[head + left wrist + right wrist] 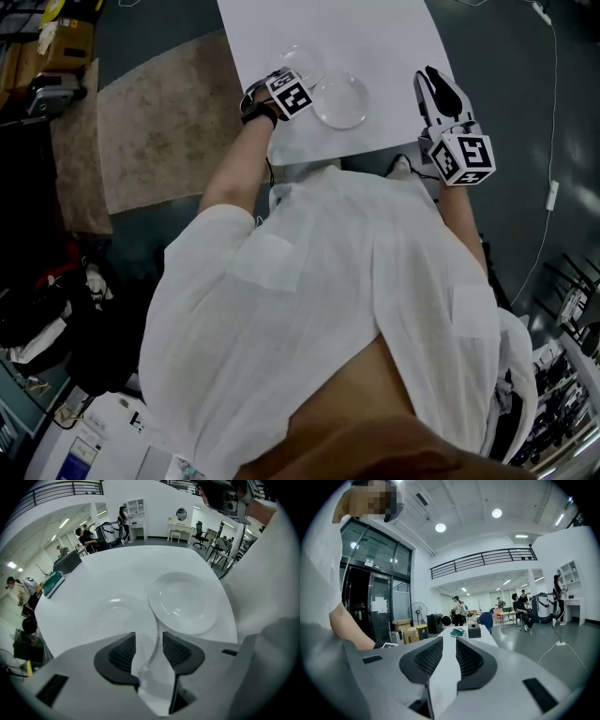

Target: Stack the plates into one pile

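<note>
Two pale, glassy plates lie side by side near the front edge of the white table (394, 56). The far left plate (302, 61) (117, 616) and the nearer right plate (339, 101) (185, 602) touch or overlap at their rims. My left gripper (287, 92) (149, 641) points steeply down over the left plate's near rim. Its jaws stand apart with that thin rim running between them, and the pads do not press on it. My right gripper (431, 82) (449, 653) hovers roughly level at the table's right front corner, jaws a little apart with nothing between them.
A teal object (51, 581) and a dark box (68, 560) sit on the table's far end. A beige rug (159, 131) lies on the floor to the left, with boxes (61, 42) beyond it. A cable (553, 112) runs down the right. My white-shirted torso (319, 300) fills the foreground.
</note>
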A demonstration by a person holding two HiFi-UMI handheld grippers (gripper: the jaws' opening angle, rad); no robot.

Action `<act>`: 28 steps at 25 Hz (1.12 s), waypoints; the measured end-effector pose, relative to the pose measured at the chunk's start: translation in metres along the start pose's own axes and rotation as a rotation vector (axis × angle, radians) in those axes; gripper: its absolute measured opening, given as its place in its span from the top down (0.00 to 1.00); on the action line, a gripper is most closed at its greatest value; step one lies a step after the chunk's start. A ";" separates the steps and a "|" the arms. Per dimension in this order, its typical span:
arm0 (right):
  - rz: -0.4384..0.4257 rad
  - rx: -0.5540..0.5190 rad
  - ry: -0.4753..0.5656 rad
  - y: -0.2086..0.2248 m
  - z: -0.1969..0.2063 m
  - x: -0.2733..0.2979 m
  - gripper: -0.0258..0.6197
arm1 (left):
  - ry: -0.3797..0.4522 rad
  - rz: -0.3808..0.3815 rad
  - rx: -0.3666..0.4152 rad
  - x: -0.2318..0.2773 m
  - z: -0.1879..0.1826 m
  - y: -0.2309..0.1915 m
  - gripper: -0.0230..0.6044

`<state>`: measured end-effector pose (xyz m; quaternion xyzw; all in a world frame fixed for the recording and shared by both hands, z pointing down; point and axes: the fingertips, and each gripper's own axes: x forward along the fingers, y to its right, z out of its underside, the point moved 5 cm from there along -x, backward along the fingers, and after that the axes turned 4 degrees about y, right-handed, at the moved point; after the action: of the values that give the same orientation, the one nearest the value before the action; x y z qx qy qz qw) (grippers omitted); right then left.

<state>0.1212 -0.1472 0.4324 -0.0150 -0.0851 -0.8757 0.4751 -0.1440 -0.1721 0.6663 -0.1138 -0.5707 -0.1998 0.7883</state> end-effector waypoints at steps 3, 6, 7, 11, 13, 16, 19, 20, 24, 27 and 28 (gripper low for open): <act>0.007 0.002 -0.002 0.005 0.000 -0.001 0.80 | -0.013 -0.011 0.008 0.006 -0.001 -0.001 0.67; 0.010 0.002 -0.003 0.008 0.002 -0.001 0.80 | -0.023 -0.001 0.004 0.011 -0.002 -0.001 0.67; 0.011 0.001 -0.003 0.008 0.002 -0.001 0.80 | -0.024 0.003 0.002 0.011 -0.001 -0.002 0.66; 0.010 -0.004 -0.005 0.009 -0.001 -0.001 0.80 | -0.029 0.019 -0.025 0.010 -0.001 -0.003 0.65; 0.007 -0.006 -0.006 0.009 -0.002 -0.001 0.80 | -0.041 0.027 -0.031 0.009 -0.002 -0.003 0.66; 0.005 -0.006 -0.005 0.010 -0.001 0.000 0.80 | -0.041 0.033 -0.027 0.010 -0.003 -0.004 0.70; 0.003 -0.006 -0.008 0.010 -0.001 -0.002 0.80 | -0.041 0.019 -0.034 0.009 -0.002 -0.003 0.73; 0.003 -0.006 -0.007 0.009 -0.002 -0.003 0.80 | -0.043 0.007 -0.042 0.008 -0.002 -0.004 0.75; 0.004 -0.005 -0.007 0.012 -0.001 -0.004 0.80 | -0.037 -0.008 -0.100 0.006 0.001 -0.010 0.77; 0.004 0.001 -0.006 0.013 0.000 -0.006 0.80 | -0.020 0.005 -0.149 0.002 0.000 -0.011 0.78; 0.002 0.003 -0.006 0.013 0.000 -0.007 0.80 | -0.002 0.010 -0.172 0.000 -0.003 -0.011 0.78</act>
<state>0.1360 -0.1484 0.4338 -0.0173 -0.0877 -0.8751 0.4756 -0.1461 -0.1828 0.6645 -0.1843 -0.5517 -0.2441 0.7759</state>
